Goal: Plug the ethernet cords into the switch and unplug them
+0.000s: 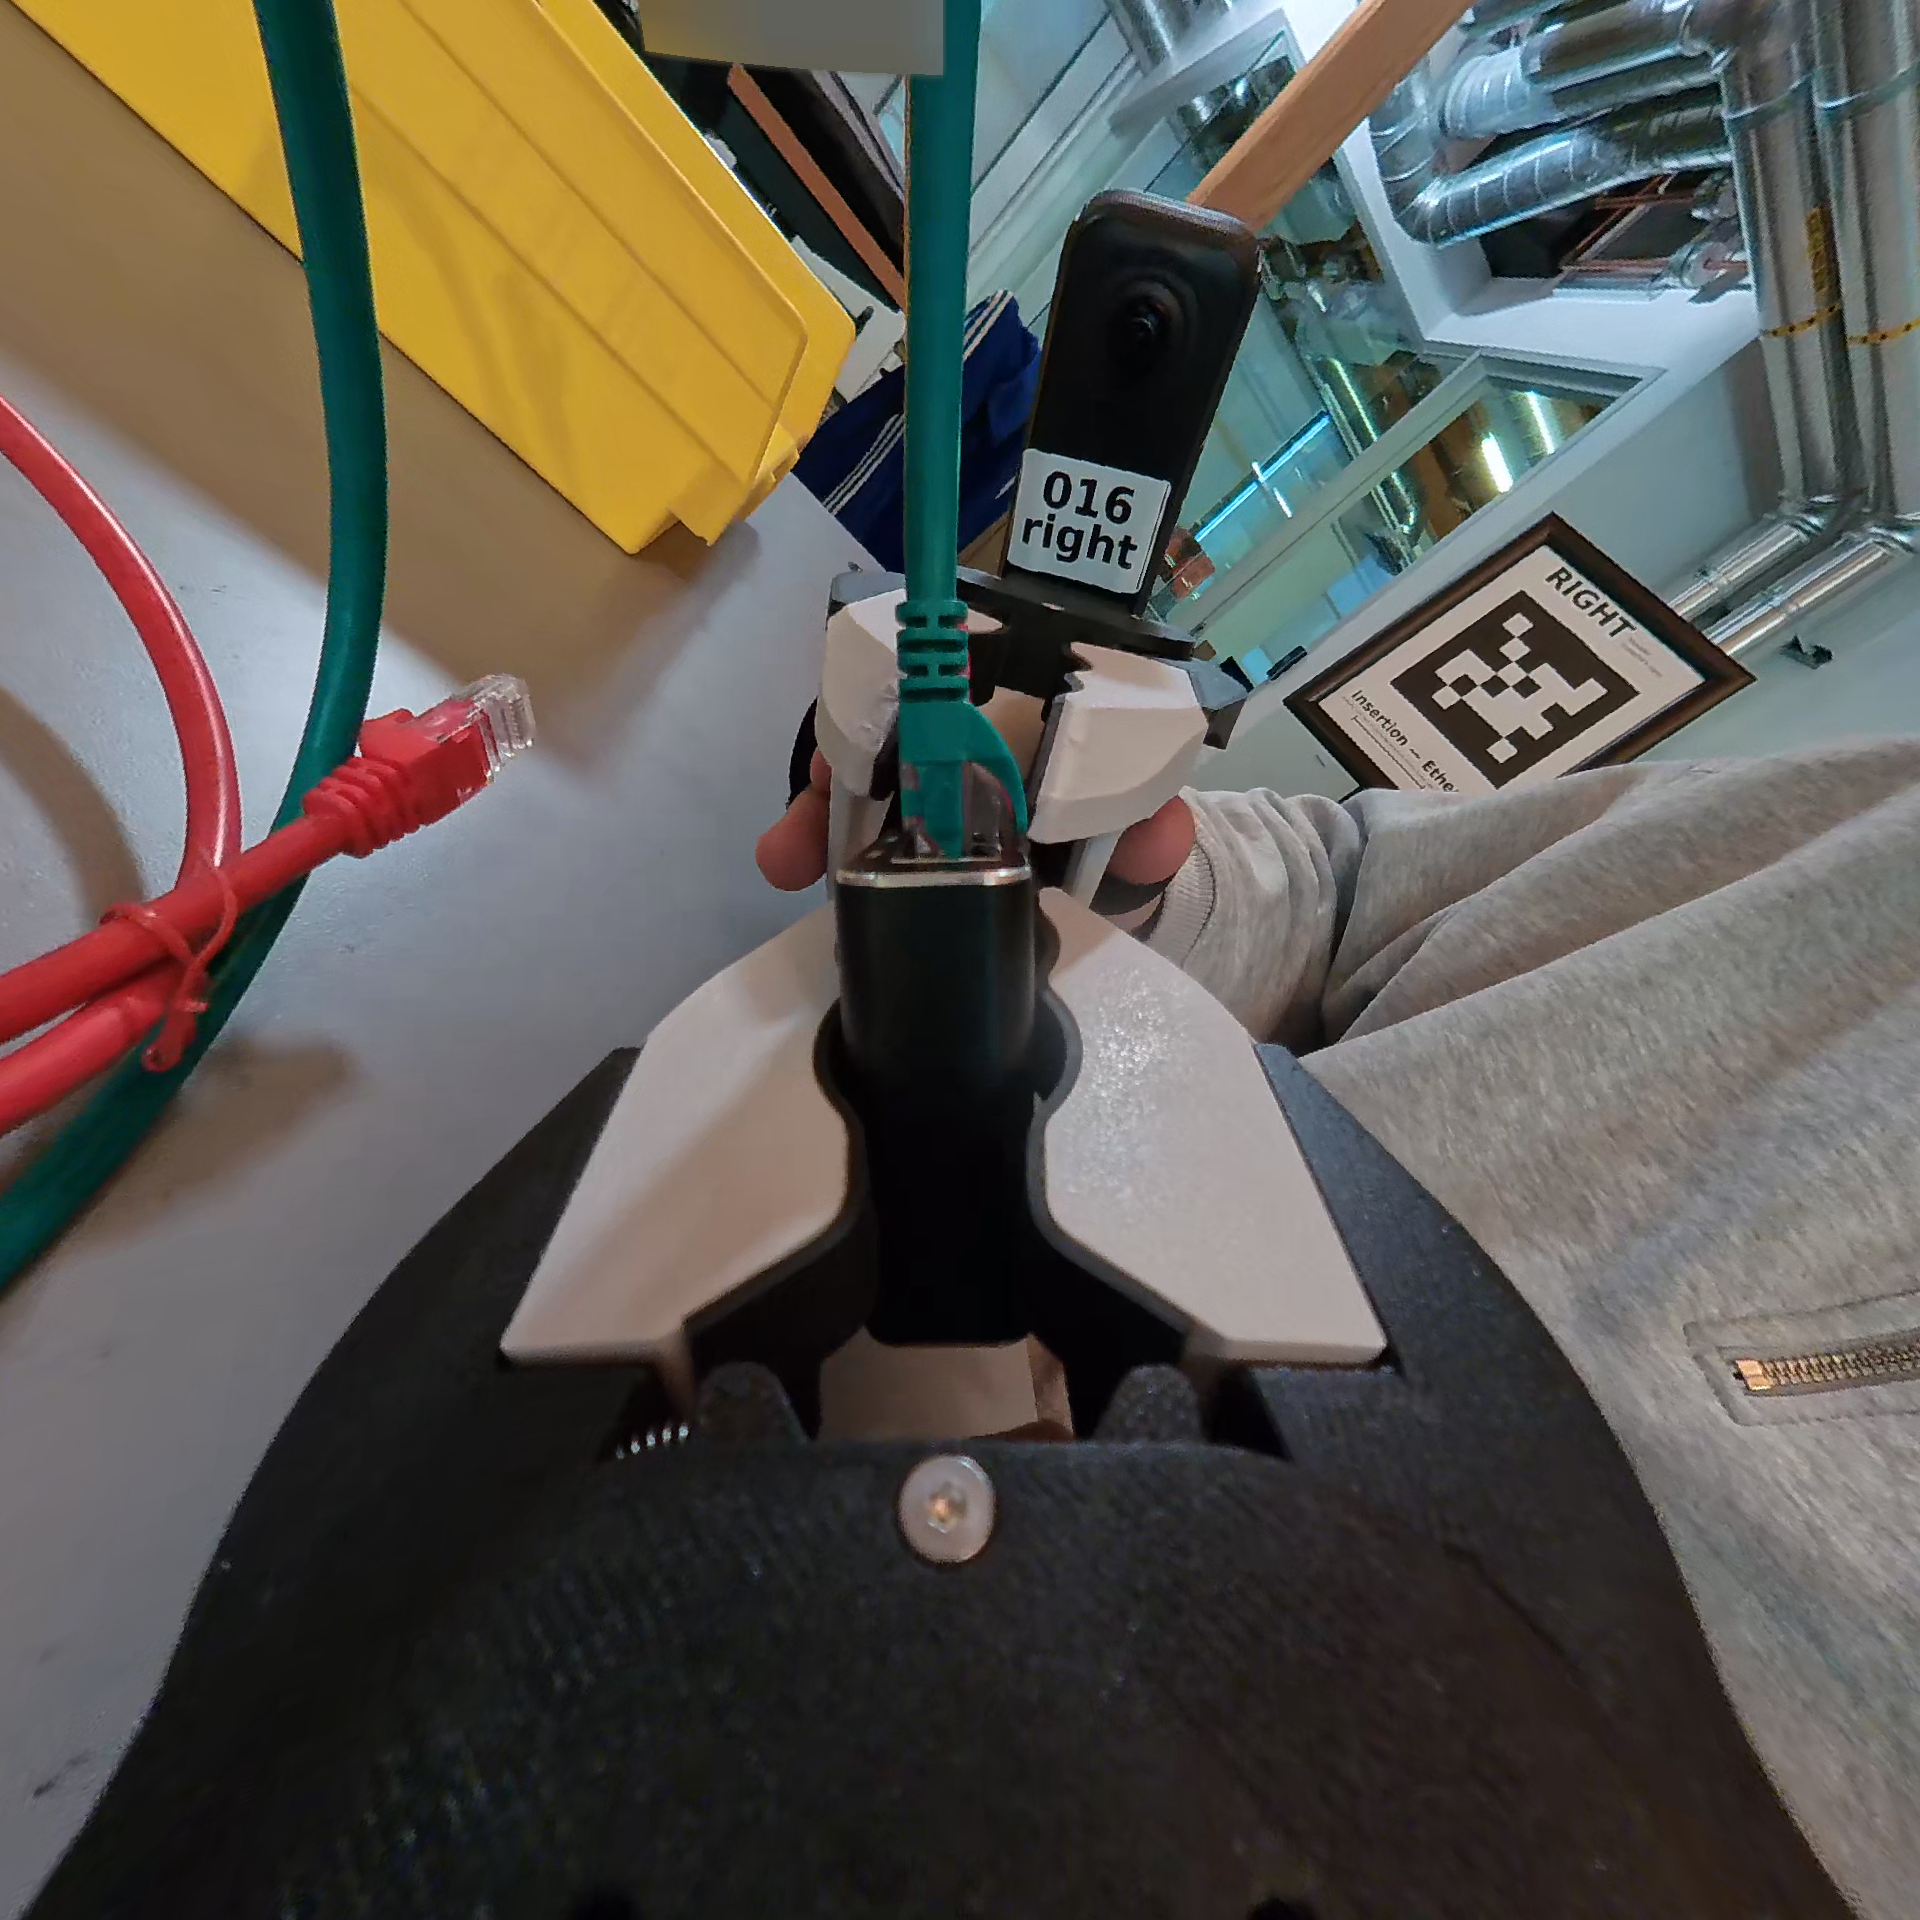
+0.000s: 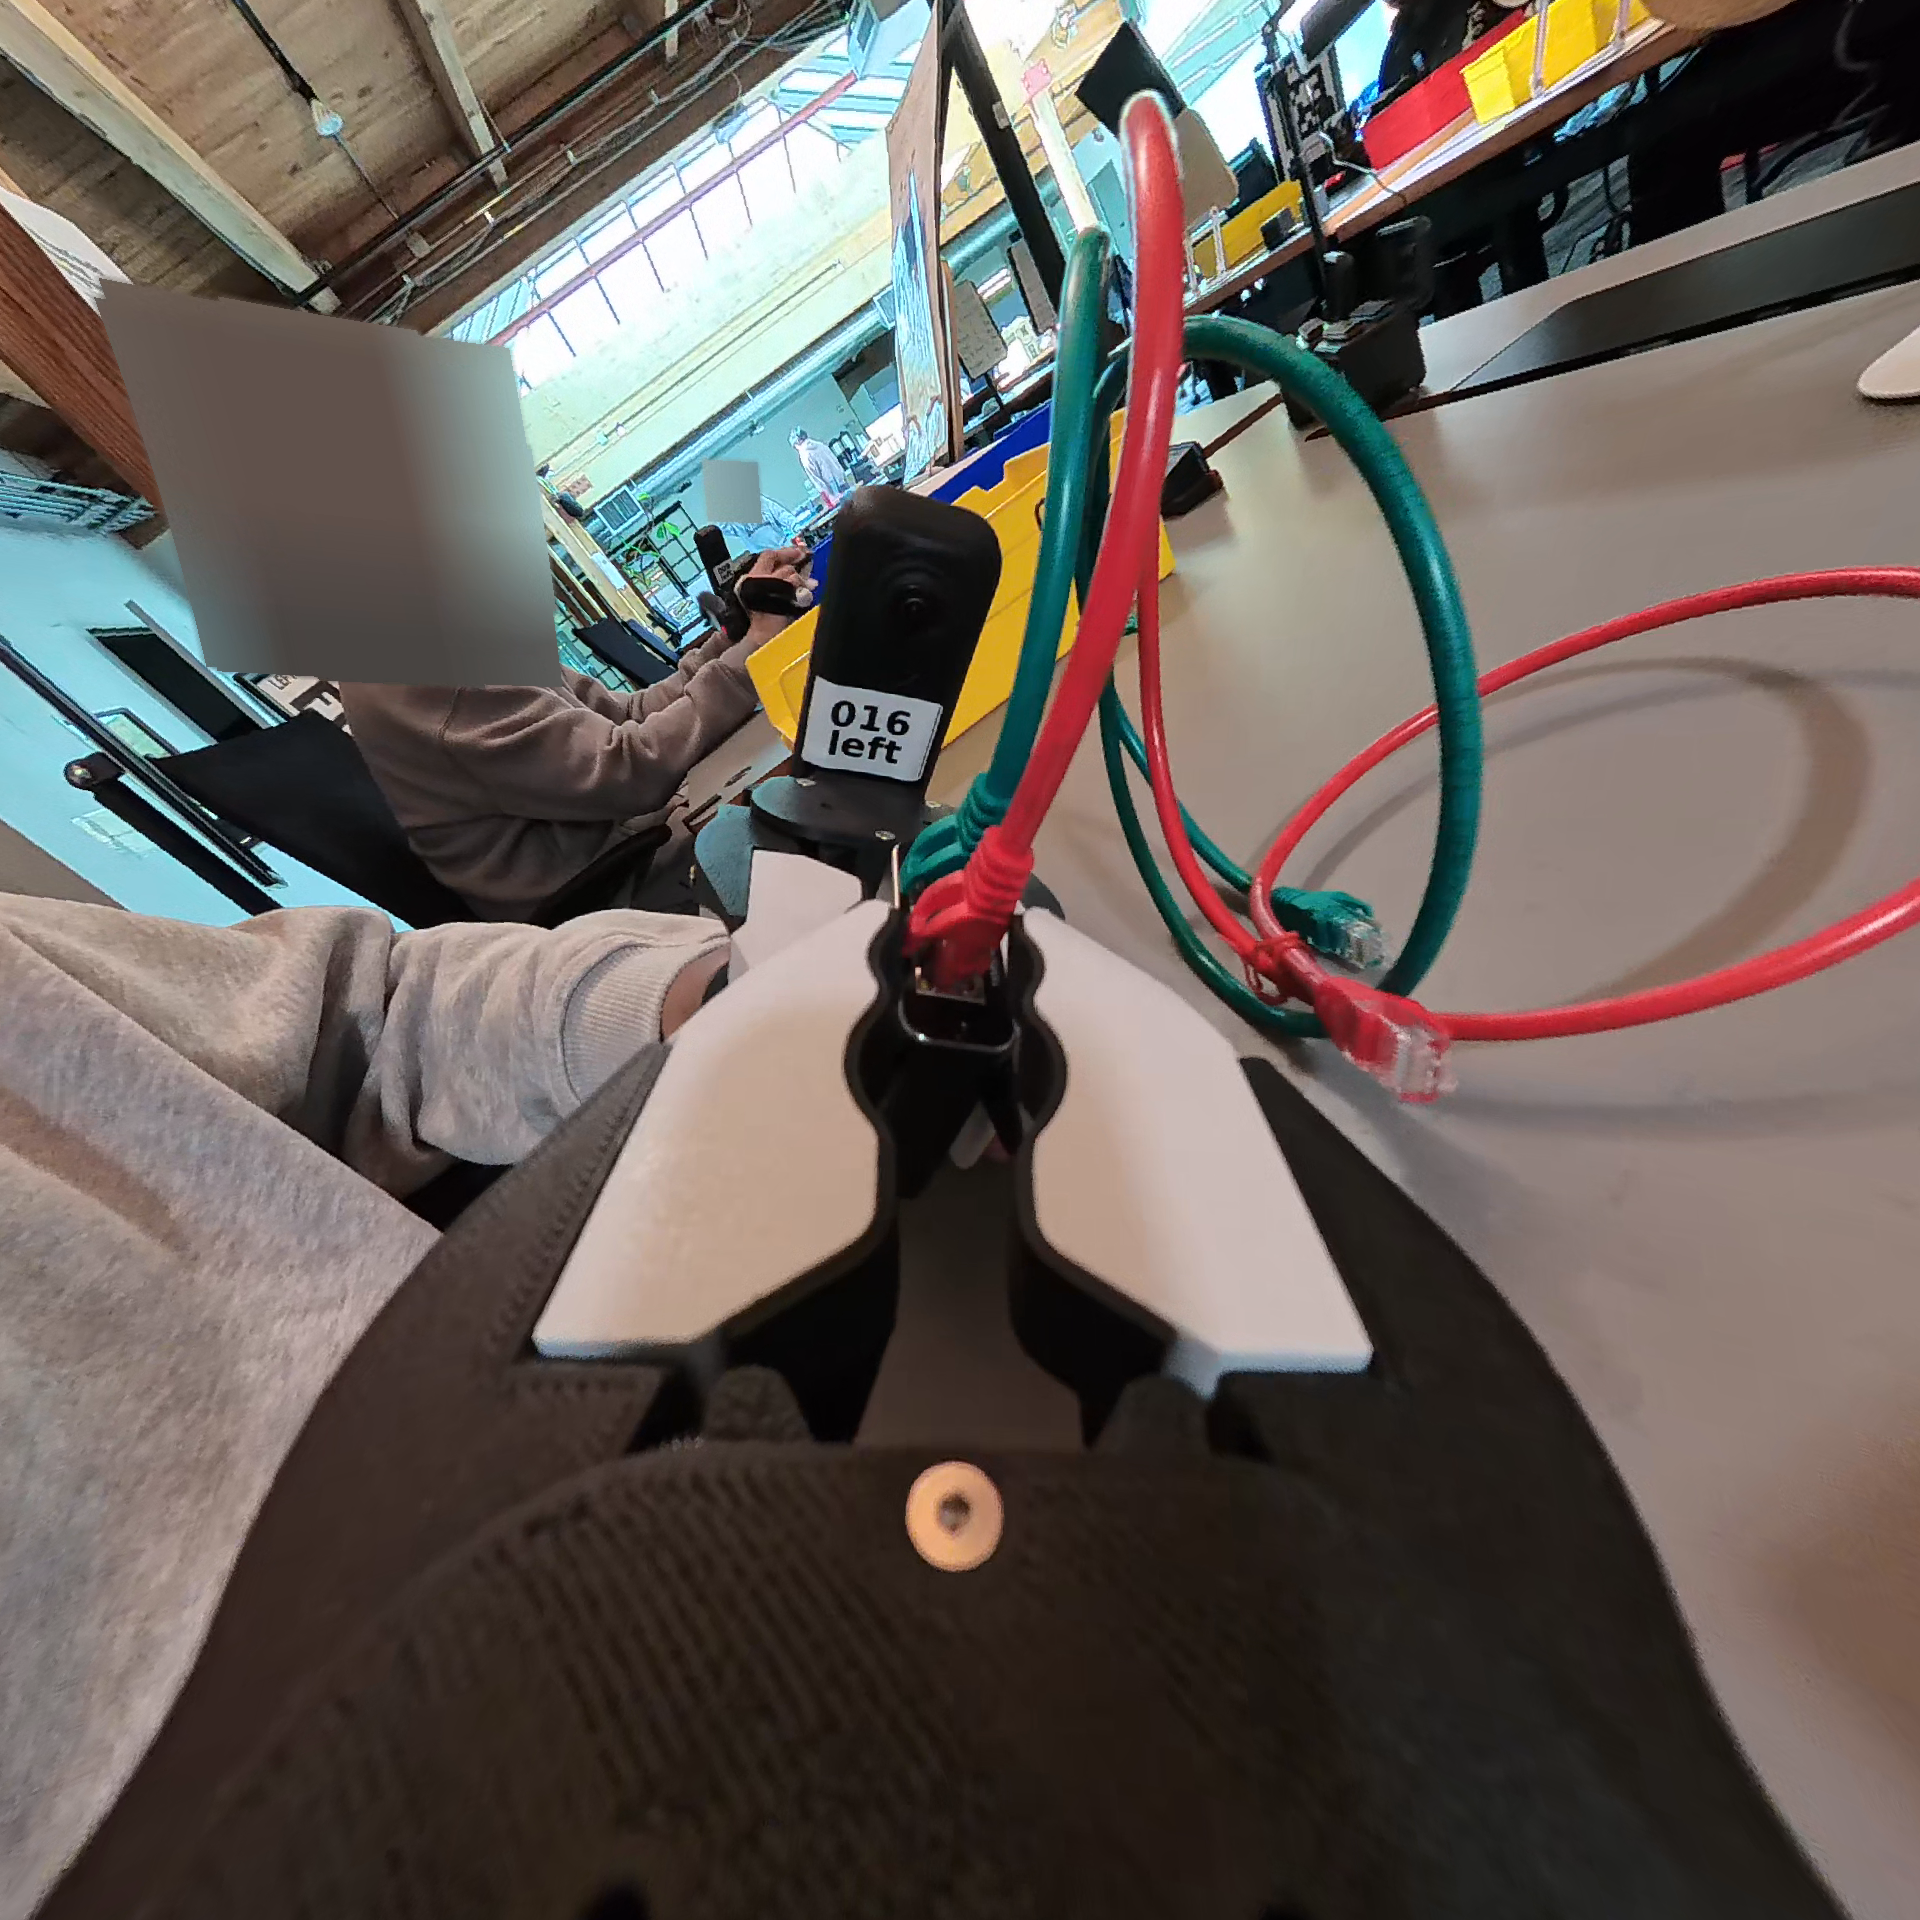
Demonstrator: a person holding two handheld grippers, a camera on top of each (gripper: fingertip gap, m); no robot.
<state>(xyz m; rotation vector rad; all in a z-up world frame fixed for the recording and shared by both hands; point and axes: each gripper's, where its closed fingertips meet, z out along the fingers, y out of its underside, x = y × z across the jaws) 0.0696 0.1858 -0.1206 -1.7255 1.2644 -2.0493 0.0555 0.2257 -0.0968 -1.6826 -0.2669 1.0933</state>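
Note:
My left gripper [image 1: 935,935] is shut on a small black switch [image 1: 935,997] and holds it above the grey table [image 1: 582,966]. A green ethernet plug [image 1: 940,769] sits in the switch. My right gripper [image 2: 961,935] faces the left one and is shut on a red plug [image 2: 961,920] that is seated in the switch [image 2: 956,1029], next to the green plug [image 2: 940,842]. In the left wrist view the red plug is mostly hidden behind the green one. The cords' other ends lie loose on the table: a red plug [image 1: 447,748] [image 2: 1392,1039] and a green plug [image 2: 1335,925].
The red and green cords loop across the table [image 2: 1455,644]. Yellow bins [image 1: 582,312] [image 2: 987,644] stand at the table's far side. A framed marker sign [image 1: 1507,665] stands behind the right gripper. A grey sleeve [image 1: 1558,1039] is close by, and another person [image 2: 520,769] sits beyond.

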